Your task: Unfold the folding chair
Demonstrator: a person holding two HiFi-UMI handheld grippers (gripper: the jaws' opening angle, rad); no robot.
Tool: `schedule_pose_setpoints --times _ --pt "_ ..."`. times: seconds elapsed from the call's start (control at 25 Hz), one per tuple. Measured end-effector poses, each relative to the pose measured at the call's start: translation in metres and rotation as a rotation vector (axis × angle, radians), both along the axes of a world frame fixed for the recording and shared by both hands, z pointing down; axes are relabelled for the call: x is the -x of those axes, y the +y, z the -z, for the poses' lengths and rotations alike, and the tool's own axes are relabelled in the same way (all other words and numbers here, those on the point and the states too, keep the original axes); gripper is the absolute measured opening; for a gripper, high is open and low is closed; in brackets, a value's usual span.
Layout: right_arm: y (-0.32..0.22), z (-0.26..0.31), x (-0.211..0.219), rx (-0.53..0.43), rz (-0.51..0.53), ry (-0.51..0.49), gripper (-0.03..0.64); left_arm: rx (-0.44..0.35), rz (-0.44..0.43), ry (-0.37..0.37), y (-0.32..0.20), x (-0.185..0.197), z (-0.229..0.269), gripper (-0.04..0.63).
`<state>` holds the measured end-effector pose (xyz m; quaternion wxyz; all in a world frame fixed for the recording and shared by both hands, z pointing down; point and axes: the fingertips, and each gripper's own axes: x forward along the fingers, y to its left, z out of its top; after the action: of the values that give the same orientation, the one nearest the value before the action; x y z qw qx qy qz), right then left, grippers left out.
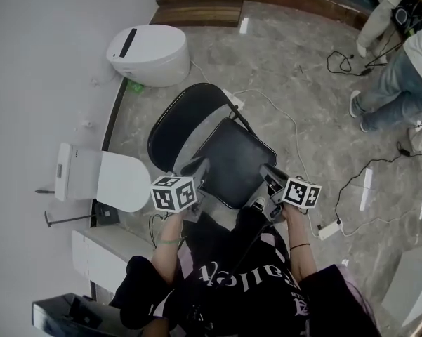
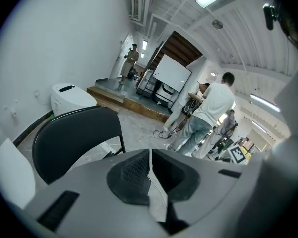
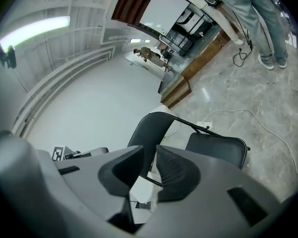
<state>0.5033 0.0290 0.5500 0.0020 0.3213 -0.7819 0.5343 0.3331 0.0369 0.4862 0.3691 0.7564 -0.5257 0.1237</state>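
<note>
On the gray stone floor (image 1: pixel 295 69), the folding chair (image 1: pixel 235 160) stands right in front of the person. It looks open, with its black seat lying flat and its round back up. I think the job is almost done. The chair could slide on the smooth floor if a gripper bumps the seat, and then it might hit the white toilet (image 1: pixel 147 51) behind it. The seat might not be all the way down, so the chair could fold up again if nobody checks it. A second toilet (image 1: pixel 102 177) sits by the wall on the left. Both toilets have their lids down, so I cannot tell what is in them. I see no other bowl, box or bin with things in it. The left gripper (image 1: pixel 200 166) is near the front edge of the seat. Its jaws are pressed together and hold nothing. The right gripper (image 1: pixel 265 170) is near the other front corner. Its jaws have a small gap and nothing is in it. A white cord (image 1: pixel 281 114) runs on the floor close to the chair. A chair leg could pinch it, or a foot could trip on it. A white power strip (image 1: pixel 328 229) lies near the person's right side.
</note>
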Motion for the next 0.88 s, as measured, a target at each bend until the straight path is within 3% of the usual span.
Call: schedule_pose_setpoints --times 0.36,0.88 --pt "0.026 0.035 0.045 -0.091 -0.093 0.042 0.075 -0.055 -0.173 0.023 0.024 0.024 0.027 0.018" --pt "0.132 0.069 0.149 -0.119 -0.462 -0.065 0.061 -0.039 -0.505 0.117 0.118 0.101 0.024 0.018"
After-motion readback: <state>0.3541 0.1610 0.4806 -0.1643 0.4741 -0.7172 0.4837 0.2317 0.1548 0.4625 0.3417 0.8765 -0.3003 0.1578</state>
